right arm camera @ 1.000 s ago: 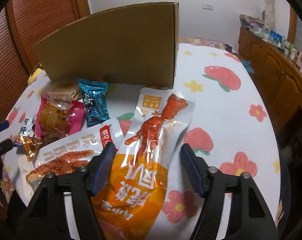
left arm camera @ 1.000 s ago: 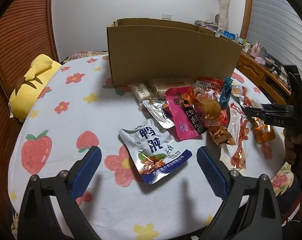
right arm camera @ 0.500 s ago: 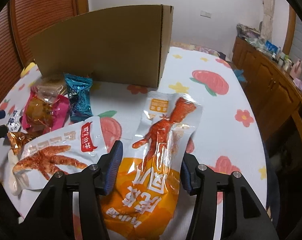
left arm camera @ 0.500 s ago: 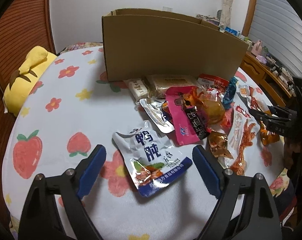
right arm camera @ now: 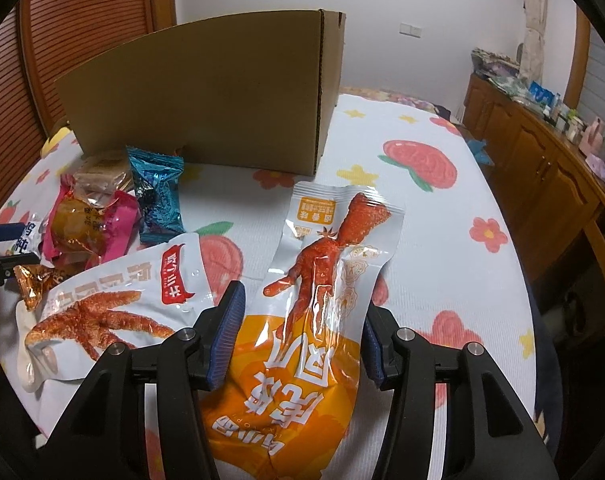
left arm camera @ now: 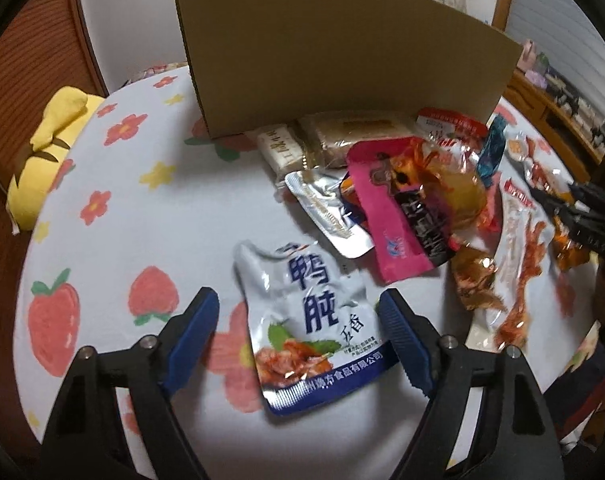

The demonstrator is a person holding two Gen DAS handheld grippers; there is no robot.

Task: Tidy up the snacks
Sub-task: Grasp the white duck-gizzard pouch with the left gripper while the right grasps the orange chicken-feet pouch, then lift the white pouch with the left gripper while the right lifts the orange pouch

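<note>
My left gripper (left arm camera: 298,320) is open, its blue fingers on either side of a silver and blue duck snack pouch (left arm camera: 308,320) lying flat on the tablecloth. My right gripper (right arm camera: 300,328) is open around an orange and white chicken foot packet (right arm camera: 314,312), fingers close to its edges. A pile of snacks lies in front of the cardboard box (left arm camera: 342,64): a pink packet (left arm camera: 390,220), a silver pouch (left arm camera: 326,212), a white chicken foot packet (right arm camera: 114,304) and a blue candy wrapper (right arm camera: 158,196). The box also shows in the right wrist view (right arm camera: 222,100).
A round table with a strawberry and flower cloth (left arm camera: 122,208) holds everything. A yellow plush (left arm camera: 50,144) lies at its far left edge. A wooden sideboard (right arm camera: 542,152) with clutter stands along the right wall. The right gripper shows at the left wrist view's right edge (left arm camera: 582,208).
My left gripper has moved forward and down so its fingers flank the duck pouch. My right gripper has advanced onto the orange packet and narrowed its opening.
</note>
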